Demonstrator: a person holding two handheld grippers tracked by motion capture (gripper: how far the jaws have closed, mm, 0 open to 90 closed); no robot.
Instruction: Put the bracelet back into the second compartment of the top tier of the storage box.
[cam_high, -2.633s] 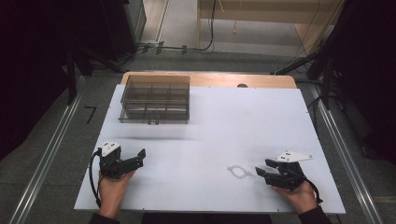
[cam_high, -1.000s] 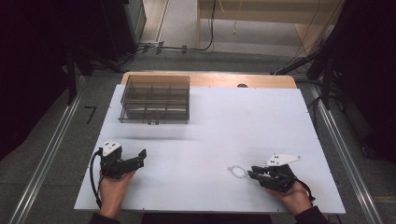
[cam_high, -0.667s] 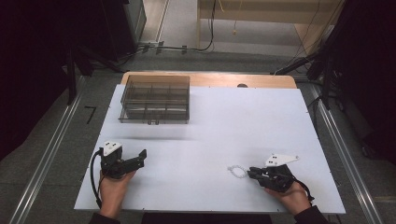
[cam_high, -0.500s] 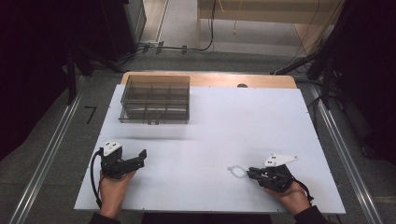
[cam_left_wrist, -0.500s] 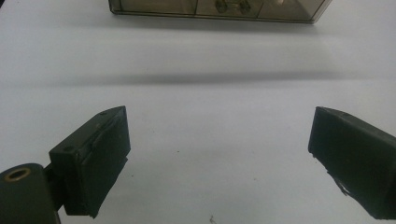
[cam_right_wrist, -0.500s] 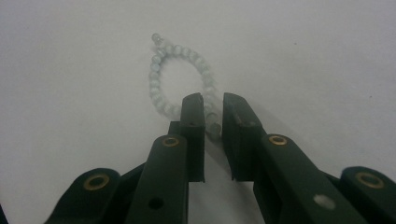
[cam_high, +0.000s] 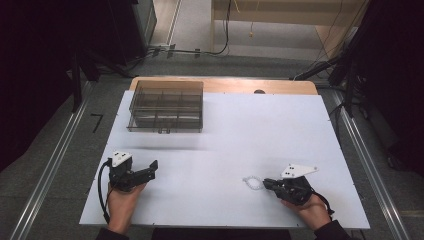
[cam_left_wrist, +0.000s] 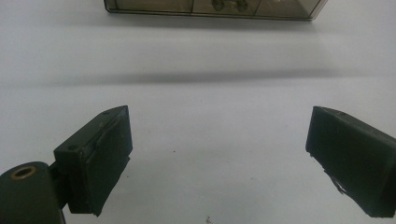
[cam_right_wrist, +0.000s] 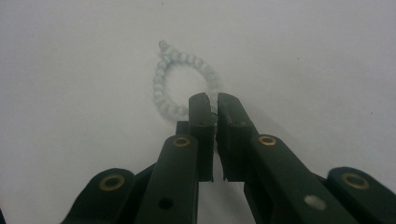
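- White table sheet (cam_high: 260, 130) laid over a wooden top, bare wood showing along the far edge; grey floor around, metal rails on both sides, cables on the floor beyond the far edge, dark surroundings.
- Smoky clear compartment box (cam_high: 166, 105) at far left of the sheet, divided into several cells; some small item visible in one near-side cell in the left gripper view (cam_left_wrist: 229, 4), too blurred to identify.
- Pale bead bracelet (cam_high: 252, 183) lying flat at near right of the sheet, well apart from the box.
- Right gripper (cam_high: 266, 184) held low at near right by a hand (cam_high: 313, 210), tips at the bracelet; in the right gripper view (cam_right_wrist: 212, 105) jaws pressed nearly together with a thin gap, reaching the near side of the bead loop (cam_right_wrist: 180, 77); whether a bead sat pinched between them, cannot tell.
- Left gripper (cam_high: 152, 167) at near left, held by the other hand (cam_high: 122, 202), jaws spread wide over bare sheet, nothing between them.
- Broad open sheet across centre and far right; both grippers close to the near edge.
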